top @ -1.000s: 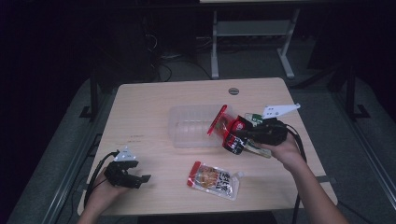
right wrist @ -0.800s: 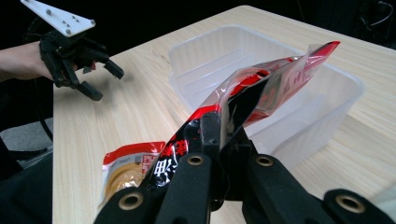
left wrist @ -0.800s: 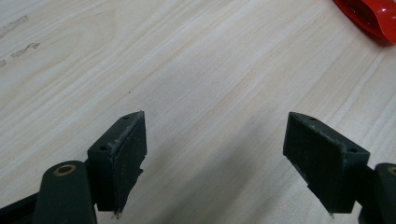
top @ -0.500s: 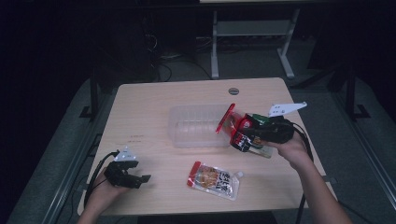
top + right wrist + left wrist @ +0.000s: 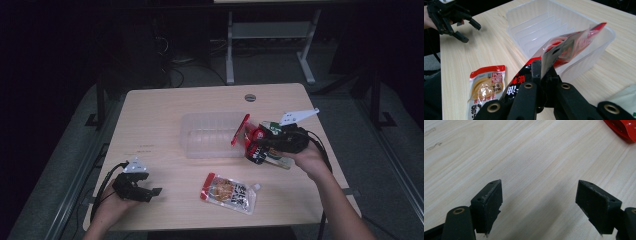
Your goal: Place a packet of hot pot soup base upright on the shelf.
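A red and black snack pouch (image 5: 242, 131) hangs tilted over the right end of a clear plastic container (image 5: 210, 135), and my right gripper (image 5: 256, 146) is shut on its lower edge. In the right gripper view the pouch (image 5: 571, 47) rises from the shut right gripper (image 5: 541, 72) and leans over the ribbed container (image 5: 544, 22). A second pouch (image 5: 230, 192), red-topped with a tan picture, lies flat near the table's front edge. My left gripper (image 5: 149, 192) rests at the front left, open and holding nothing. The left gripper (image 5: 539, 202) hangs over bare wood.
A green and white packet (image 5: 277, 161) lies under my right hand, and its corner (image 5: 629, 97) shows in the right gripper view. The flat pouch (image 5: 486, 85) lies left of the jaws there, with the other gripper (image 5: 451, 17) beyond. A grommet hole (image 5: 250, 97) sits at the table's back.
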